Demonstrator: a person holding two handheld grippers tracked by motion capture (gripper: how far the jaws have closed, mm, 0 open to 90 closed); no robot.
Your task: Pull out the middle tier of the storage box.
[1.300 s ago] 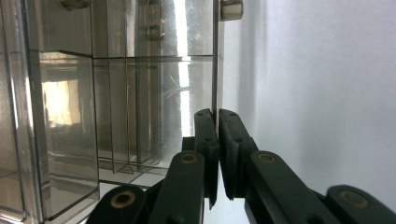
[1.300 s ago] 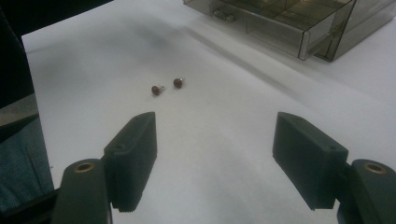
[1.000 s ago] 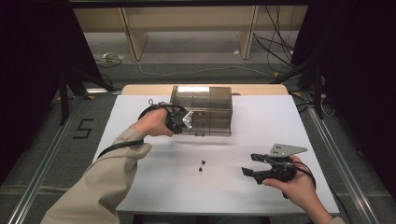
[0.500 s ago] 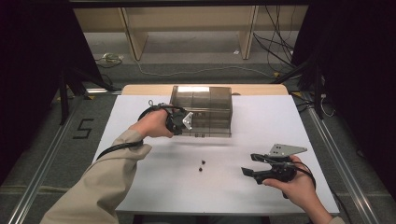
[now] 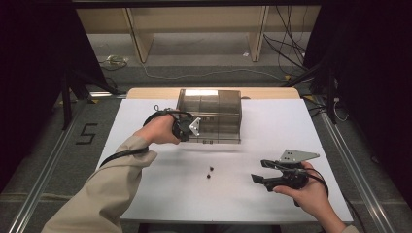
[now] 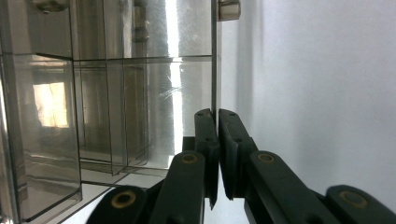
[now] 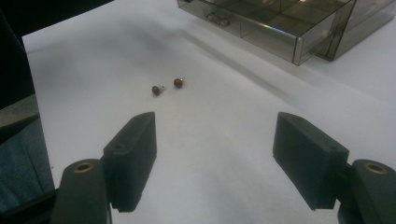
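The white table carries a smoke-tinted clear plastic drawer organizer near its far middle edge. The left gripper is clenched on a thin front edge of this box, pinching the panel between its pads. The box looks light, rigid, slick and easily scratched, so a thin lip like that is the sensible hold. The right gripper hovers released, jaws wide, near two tiny dark round studs lying loose on the table.
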